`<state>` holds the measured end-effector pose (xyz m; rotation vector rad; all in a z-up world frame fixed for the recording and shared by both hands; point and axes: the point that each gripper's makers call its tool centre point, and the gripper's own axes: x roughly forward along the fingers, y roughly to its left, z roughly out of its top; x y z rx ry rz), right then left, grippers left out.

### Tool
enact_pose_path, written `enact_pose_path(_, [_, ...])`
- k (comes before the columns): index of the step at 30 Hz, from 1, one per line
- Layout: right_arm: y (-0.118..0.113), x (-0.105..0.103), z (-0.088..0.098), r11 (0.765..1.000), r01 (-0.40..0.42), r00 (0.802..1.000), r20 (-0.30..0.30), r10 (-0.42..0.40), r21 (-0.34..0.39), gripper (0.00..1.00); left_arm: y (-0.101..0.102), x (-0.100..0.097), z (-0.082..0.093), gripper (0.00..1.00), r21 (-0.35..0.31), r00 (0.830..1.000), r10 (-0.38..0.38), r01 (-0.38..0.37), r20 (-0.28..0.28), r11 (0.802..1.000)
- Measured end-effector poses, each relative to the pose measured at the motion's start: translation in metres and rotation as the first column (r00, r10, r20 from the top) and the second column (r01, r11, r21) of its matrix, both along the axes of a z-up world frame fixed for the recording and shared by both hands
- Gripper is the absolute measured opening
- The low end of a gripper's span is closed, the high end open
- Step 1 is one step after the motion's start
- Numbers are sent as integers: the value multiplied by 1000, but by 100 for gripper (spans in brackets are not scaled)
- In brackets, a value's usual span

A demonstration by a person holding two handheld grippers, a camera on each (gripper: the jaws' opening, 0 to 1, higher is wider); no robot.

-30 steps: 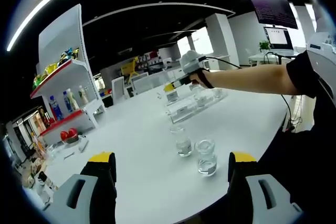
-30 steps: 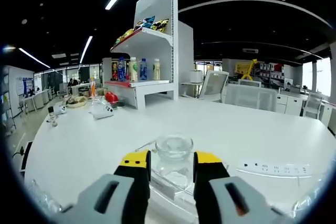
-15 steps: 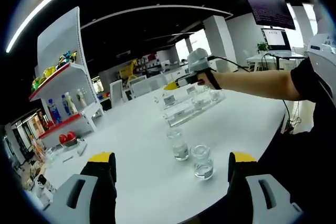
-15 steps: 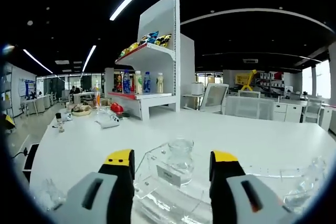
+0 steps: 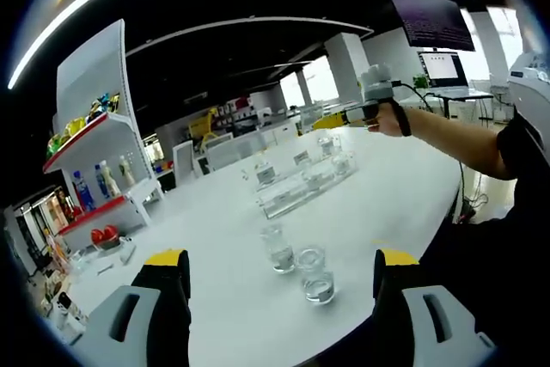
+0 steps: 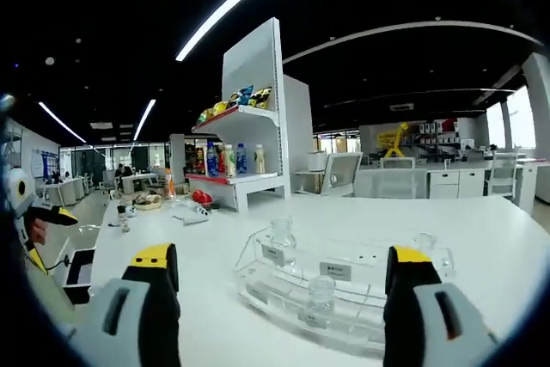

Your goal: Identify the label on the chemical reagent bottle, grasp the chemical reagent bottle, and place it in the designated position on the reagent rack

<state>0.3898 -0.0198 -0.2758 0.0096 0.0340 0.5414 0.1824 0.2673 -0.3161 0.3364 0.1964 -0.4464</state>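
Left gripper view: left claw (image 5: 279, 274) spread wide, gripping nothing, poised over the near edge of the white bench (image 5: 206, 238). Two small glass reagent bottles (image 5: 315, 274) standing side by side just beyond the jaws, near that edge, not yet picked up. Further in, toward the middle of the bench, a clear reagent rack (image 5: 301, 185) with labelled slots and a few bottles already seated. Right claw (image 5: 337, 118) held out above the far end of the rack at the end of a bare forearm; from here, cannot tell how wide it stands. Compared with a second ago, lifted up and away from the rack, where it had hovered low over the slots. Right gripper view: right claw (image 6: 282, 271) wide apart and empty, looking down on the rack (image 6: 344, 294), with one bottle (image 6: 279, 236) upright in a back slot behind a label and another (image 6: 320, 295) in a front slot. A second ago, jaws closed around a bottle right at the rack; now released and backed off, rack seen whole. Judged from this: one placement finished, the two loose bottles near the edge left to read, grasp and seat.
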Motion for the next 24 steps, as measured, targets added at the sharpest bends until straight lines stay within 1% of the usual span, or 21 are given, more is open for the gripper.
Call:
enact_pose_path(2, [-18,-25,3,999,22,999,25,-21,-31,97,-2,-1,0,88,-2,1000,-5,5,2,1000])
enact_pose_path(7, [-49,-83,5,998,35,999,28,-33,-49,97,-7,-3,1,88,3,1000,-17,17,4,1000])
enact_pose_path(13, [-92,-140,-2,989,87,996,28,-84,-124,97,-13,-5,6,88,2,999,-32,32,16,999])
enact_pose_path(15, [-104,-156,-2,987,101,995,32,-98,-125,97,-13,-6,6,88,3,999,-34,34,15,999])
enact_pose_path(19, [-123,-183,1,986,136,990,49,-132,-92,97,-12,-7,6,88,11,1000,-27,27,13,1000])
enact_pose_path(24, [-140,-206,-3,984,164,986,51,-161,-63,97,-16,-12,11,88,11,999,-32,32,25,999])
